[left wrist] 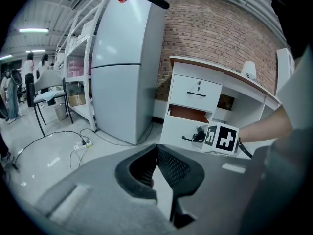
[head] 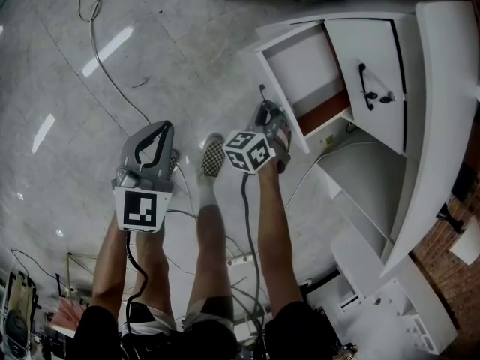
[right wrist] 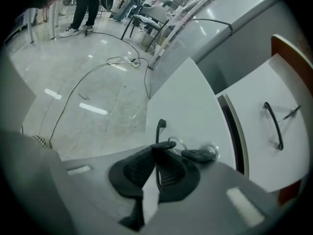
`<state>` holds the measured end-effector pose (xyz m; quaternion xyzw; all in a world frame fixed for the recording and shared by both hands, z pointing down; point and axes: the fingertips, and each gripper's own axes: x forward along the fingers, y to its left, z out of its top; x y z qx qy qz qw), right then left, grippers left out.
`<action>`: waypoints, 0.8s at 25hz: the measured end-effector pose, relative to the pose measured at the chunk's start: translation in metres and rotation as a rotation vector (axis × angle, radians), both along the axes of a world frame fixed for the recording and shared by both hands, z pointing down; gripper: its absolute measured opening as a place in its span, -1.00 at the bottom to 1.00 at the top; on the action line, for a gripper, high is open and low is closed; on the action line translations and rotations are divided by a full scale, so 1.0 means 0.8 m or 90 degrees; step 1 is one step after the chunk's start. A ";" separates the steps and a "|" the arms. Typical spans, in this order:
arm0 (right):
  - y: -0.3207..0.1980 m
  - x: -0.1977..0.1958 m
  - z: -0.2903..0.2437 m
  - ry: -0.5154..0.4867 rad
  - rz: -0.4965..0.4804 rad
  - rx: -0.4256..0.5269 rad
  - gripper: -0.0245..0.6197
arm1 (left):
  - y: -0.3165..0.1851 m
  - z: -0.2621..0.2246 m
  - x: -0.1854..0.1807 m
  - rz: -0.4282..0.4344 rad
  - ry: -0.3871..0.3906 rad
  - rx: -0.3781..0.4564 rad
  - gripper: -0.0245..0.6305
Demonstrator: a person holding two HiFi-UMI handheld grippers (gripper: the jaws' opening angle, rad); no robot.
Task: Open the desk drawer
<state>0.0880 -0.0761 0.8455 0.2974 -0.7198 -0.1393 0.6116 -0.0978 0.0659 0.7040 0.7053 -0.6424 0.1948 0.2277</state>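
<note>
The white desk (head: 439, 126) stands at the right of the head view. Its lower drawer (head: 283, 100) is pulled partway out, with a brown gap (left wrist: 188, 114) showing above its front. My right gripper (head: 270, 117) is shut on this drawer's black handle (right wrist: 160, 127), which runs down between the pads. A bunch of keys (right wrist: 200, 153) hangs beside the handle. The upper drawer (head: 371, 58) is closed, with its own black handle (right wrist: 274, 125). My left gripper (head: 155, 135) hangs over the floor left of the desk. Its jaws (left wrist: 156, 151) are shut and hold nothing.
A tall grey fridge (left wrist: 124, 67) stands left of the desk, with shelving behind it. Cables and a power strip (left wrist: 80, 143) lie on the glossy floor. A chair (left wrist: 46, 89) stands far left. The person's checkered shoe (head: 214, 156) is between the grippers.
</note>
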 end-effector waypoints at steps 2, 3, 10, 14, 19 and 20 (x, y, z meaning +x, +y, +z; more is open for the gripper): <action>0.010 -0.005 0.001 0.001 -0.001 0.001 -0.88 | 0.005 -0.002 -0.004 -0.002 -0.001 0.005 -0.89; 0.014 -0.007 0.001 0.001 0.000 0.001 -0.88 | 0.008 -0.003 -0.005 -0.003 -0.001 0.007 -0.89; 0.044 -0.019 0.004 0.004 -0.001 0.003 -0.88 | 0.030 0.001 -0.017 -0.009 0.001 0.000 -0.89; 0.060 -0.025 0.006 0.005 0.000 0.002 -0.88 | 0.041 0.001 -0.020 -0.008 0.003 0.000 -0.89; 0.076 -0.035 0.006 0.003 0.006 0.001 -0.88 | 0.050 -0.001 -0.029 -0.016 0.004 0.007 -0.89; 0.079 -0.037 0.006 0.003 0.007 0.000 -0.88 | 0.053 -0.002 -0.032 -0.017 0.003 0.009 -0.89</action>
